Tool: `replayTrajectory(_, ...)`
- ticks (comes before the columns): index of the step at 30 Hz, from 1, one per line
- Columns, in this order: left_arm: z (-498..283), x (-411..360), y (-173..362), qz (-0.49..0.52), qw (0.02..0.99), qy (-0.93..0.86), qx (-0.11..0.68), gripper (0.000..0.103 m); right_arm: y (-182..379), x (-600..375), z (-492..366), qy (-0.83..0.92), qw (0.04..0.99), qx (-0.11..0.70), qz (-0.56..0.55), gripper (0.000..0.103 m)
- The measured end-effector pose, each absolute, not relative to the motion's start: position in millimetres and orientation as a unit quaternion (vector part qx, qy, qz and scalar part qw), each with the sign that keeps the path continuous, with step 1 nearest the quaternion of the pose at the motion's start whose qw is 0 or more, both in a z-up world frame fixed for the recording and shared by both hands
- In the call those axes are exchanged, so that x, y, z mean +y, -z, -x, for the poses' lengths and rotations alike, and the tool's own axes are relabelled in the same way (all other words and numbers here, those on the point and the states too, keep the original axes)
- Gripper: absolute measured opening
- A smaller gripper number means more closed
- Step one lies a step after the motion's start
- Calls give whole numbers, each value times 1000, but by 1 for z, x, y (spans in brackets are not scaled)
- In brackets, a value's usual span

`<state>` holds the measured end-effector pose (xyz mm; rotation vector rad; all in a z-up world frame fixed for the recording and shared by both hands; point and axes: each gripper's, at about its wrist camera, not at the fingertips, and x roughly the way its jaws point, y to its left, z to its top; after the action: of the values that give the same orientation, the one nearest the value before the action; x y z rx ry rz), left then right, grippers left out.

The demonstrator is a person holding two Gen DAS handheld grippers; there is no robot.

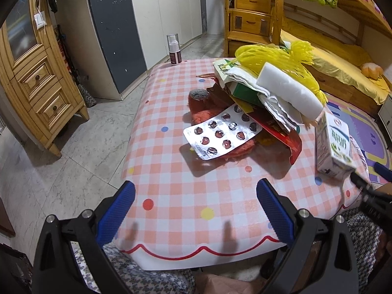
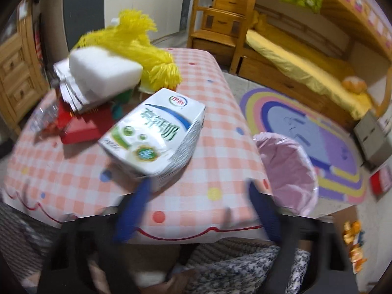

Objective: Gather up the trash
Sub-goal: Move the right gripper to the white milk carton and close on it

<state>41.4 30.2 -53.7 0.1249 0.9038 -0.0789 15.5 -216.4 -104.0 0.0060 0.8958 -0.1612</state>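
Left tongs (image 1: 196, 203) spread wide, gripping nothing, low over checked surface (image 1: 176, 186). Right tongs (image 2: 198, 191) parted, blurred; milk carton (image 2: 156, 134) touching left finger at 11 o'clock. Pink-lined bin (image 2: 289, 166) at 2 o'clock.

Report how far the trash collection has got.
Nothing clearly binned yet: the pink-lined trash bin shows nothing inside. In hand: the white milk carton sits by the right gripper, jaws wide, grip unclear. Left: the heap with silver blister pack, white foam block and yellow mesh netting.
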Motion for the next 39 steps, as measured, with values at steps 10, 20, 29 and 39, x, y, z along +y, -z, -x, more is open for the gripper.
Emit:
replayTrajectory(10, -51, 25, 54, -62, 898, 42, 434, 96, 95, -184, -44, 38, 919, 390, -33, 91)
replayTrajectory(20, -59, 27, 52, -55, 905, 41, 420, 96, 113, -196, -46, 84, 903, 419, -44, 91)
replayTrajectory(29, -57, 7, 45, -67, 911, 58, 402, 96, 114, -208, -50, 85, 911, 397, -74, 79)
replayTrajectory(39, -75, -14, 16, -50, 920, 109, 374, 96, 70, -226, -22, 58, 934, 350, -44, 71)
